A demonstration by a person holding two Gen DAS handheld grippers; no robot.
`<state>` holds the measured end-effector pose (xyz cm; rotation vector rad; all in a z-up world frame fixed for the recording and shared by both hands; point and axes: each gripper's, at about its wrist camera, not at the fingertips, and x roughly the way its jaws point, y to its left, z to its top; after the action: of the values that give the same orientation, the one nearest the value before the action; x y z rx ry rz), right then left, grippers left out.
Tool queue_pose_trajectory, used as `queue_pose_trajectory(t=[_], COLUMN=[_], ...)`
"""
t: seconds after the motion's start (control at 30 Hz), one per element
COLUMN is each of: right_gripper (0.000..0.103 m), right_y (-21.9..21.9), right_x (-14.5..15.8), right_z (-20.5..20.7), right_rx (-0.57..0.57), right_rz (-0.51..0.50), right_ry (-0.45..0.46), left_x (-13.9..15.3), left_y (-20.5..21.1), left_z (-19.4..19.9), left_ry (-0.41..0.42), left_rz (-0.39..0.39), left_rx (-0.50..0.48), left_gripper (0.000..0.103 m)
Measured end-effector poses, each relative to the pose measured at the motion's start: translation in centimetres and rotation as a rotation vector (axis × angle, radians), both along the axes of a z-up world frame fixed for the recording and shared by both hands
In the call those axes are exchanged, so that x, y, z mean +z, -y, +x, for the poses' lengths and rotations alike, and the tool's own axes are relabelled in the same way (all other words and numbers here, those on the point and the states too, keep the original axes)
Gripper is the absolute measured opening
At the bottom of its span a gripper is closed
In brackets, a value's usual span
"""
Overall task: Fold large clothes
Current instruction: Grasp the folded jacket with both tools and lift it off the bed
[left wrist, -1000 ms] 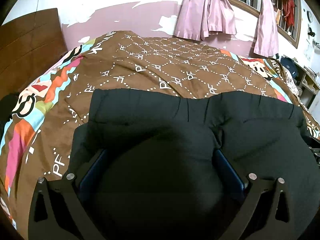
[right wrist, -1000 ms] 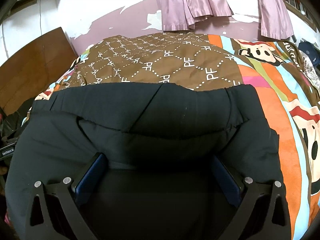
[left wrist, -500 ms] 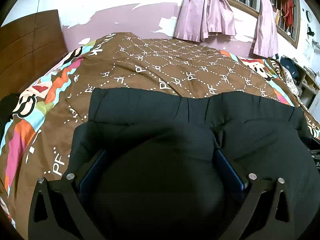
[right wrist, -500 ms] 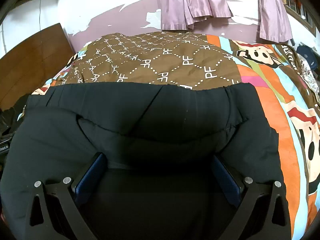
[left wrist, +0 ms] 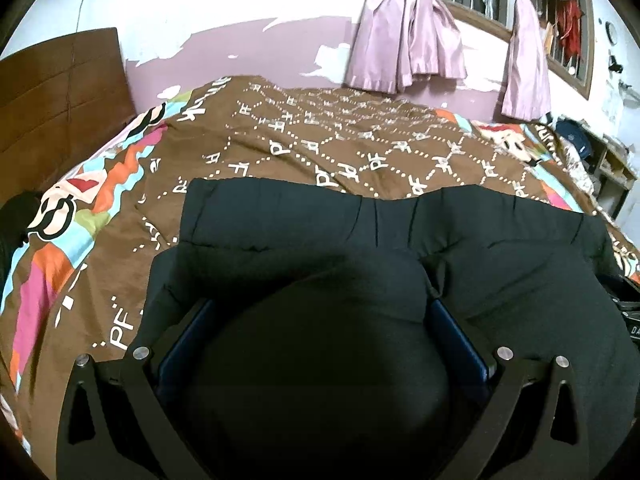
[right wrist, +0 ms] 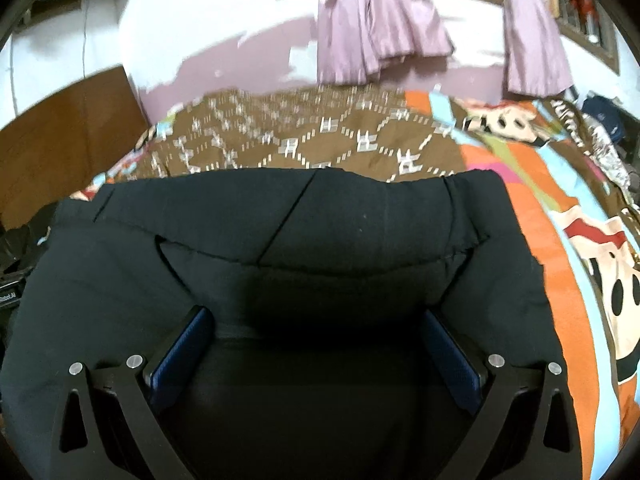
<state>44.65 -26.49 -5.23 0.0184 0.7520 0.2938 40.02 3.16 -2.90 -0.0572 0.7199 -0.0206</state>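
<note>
Black garment [left wrist: 280, 236] fills both spread claws, draped over the bedspread [left wrist: 320, 140].

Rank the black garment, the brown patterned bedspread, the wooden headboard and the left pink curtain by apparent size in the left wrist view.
1. black garment, though it lies nearest the camera, which inflates it
2. brown patterned bedspread
3. wooden headboard and left pink curtain: too alike to rank

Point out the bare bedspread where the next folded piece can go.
Free: the brown bedspread between the black garment and the wall; also the striped strip right of the garment. Crowded: the near side, under the garment and both grippers.
</note>
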Motion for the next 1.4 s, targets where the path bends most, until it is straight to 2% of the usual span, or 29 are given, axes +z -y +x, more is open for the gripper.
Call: queue_pose_trajectory(t=[0.1,0.23,0.3,0.4,0.5,0.63,0.77,0.83,0.93,1.03,1.13,1.27,1.33,1.4], right_gripper=[0.103,0.103,0.103,0.103,0.103,0.103,0.103,0.103,0.103,0.103,0.103,0.103,0.089,0.082], right_y=[0.9,3.5,5.6,8.3,10.8,12.9,12.7,12.4,13.1,13.8,13.7,13.2,12.5,12.0], right_x=[1.1,3.0,4.0,4.6,4.2,2.8,0.5,-0.9,-2.0,-2.5,-2.5,-2.0,-1.6,-1.3], right_z=[-1.5,-3.3,-3.7,-3.8,-3.4,-3.1,-2.6,-2.2,-2.0,-1.9,-2.0,-1.8,-2.1,-2.2], right_rx=[-0.041,-0.053,-0.091,-0.144,-0.203,-0.244,-0.190,-0.157,-0.148,-0.134,-0.130,-0.103,-0.083,-0.102], right_rz=[-0.002,0.056,0.095,0.101,0.134,0.189,0.207,0.225,0.300,0.362,0.360,0.393,0.421,0.427], right_ry=[0.015,0.040,0.037,0.025,-0.023,-0.095,-0.209,-0.268,-0.300,-0.318,-0.325,-0.357,-0.362,-0.366], left_x=[1.2,3.5,4.4,4.9,4.5,3.6,2.4,1.5,0.2,-1.0,-1.7,-1.4,-1.0,-0.5], left_y=[-0.9,-3.0,-4.1,-6.1,-7.4,-9.4,-10.9,-11.1,-11.1,-11.7,-12.3,-12.1,-11.7,-11.2], left_z=[-1.3,-3.1,-3.7,-4.5,-5.3,-5.8,-5.1,-4.7,-4.5,-4.3,-4.3,-4.6,-5.0,-5.1], left_ry=[0.036,0.081,0.076,0.051,0.019,-0.030,-0.104,-0.138,-0.177,-0.211,-0.231,-0.237,-0.240,-0.247], left_rz=[-0.078,-0.185,-0.205,-0.197,-0.186,-0.218,-0.333,-0.355,-0.385,-0.451,-0.512,-0.530,-0.531,-0.505], left_rx=[-0.028,-0.042,-0.029,-0.014,-0.002,0.034,0.018,-0.004,-0.036,-0.056,-0.070,-0.103,-0.128,-0.119], left_gripper=[0.102,0.102,0.102,0.102,0.102,0.102,0.102,0.102,0.102,0.102,0.102,0.101,0.096,0.092])
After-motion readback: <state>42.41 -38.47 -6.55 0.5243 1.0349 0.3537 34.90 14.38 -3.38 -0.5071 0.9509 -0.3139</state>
